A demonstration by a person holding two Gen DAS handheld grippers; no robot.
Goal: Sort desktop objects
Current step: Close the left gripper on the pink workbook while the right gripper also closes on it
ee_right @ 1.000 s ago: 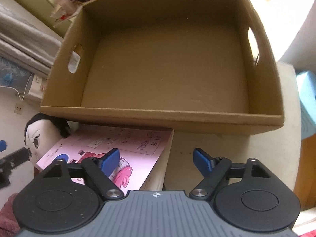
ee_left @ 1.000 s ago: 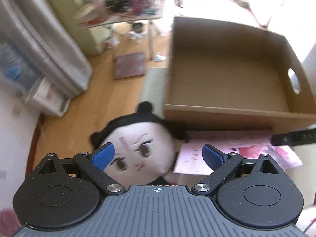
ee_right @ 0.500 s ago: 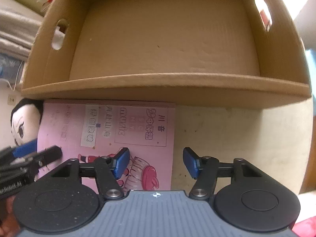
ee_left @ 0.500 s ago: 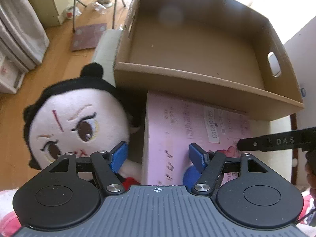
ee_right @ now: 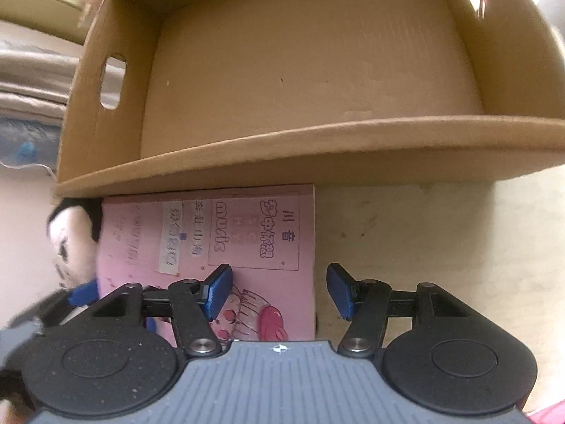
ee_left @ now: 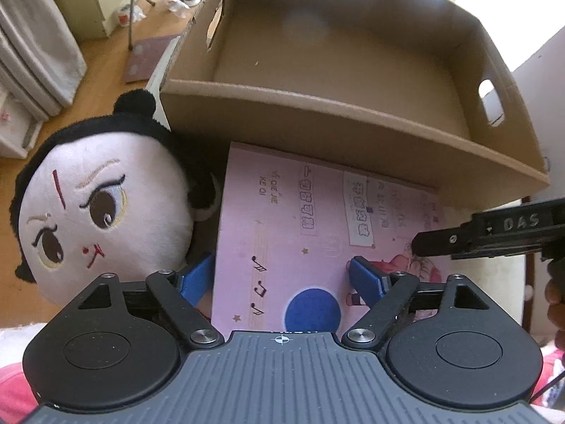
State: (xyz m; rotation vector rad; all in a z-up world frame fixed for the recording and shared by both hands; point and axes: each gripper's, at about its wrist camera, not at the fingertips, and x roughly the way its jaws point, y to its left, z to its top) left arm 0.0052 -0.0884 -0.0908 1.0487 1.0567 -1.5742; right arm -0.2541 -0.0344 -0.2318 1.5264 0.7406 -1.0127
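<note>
A: Start with the biggest thing. Where does it sit?

B: The open brown cardboard box with cut-out handles (ee_left: 339, 81) stands on the pale tabletop (ee_right: 441, 233), empty as far as I see. The flat pink book with cartoon print (ee_left: 300, 219) lies on the table, its far edge against the box's near wall, and the round white plush doll head with black hair (ee_left: 102, 208) is just beside the book's left edge.

A: And your grippers?

B: Both point steeply down at the book. My left gripper (ee_left: 282, 279) straddles the book's left edge: 1 blue pad is off the cover by the doll, the other over the cover. Its jaws have just been opening and grip nothing. My right gripper (ee_right: 279, 289) straddles the right edge, 1 pad over the cover, 1 over bare table, jaws apart, nothing pinched.

A: Which way does the book run?

B: Its long axis looks to run from me toward the box, spine on the right as I judge it. Each hand is equally near its own edge, so I would pinch the 2 long sides and lift forward into the box.
</note>
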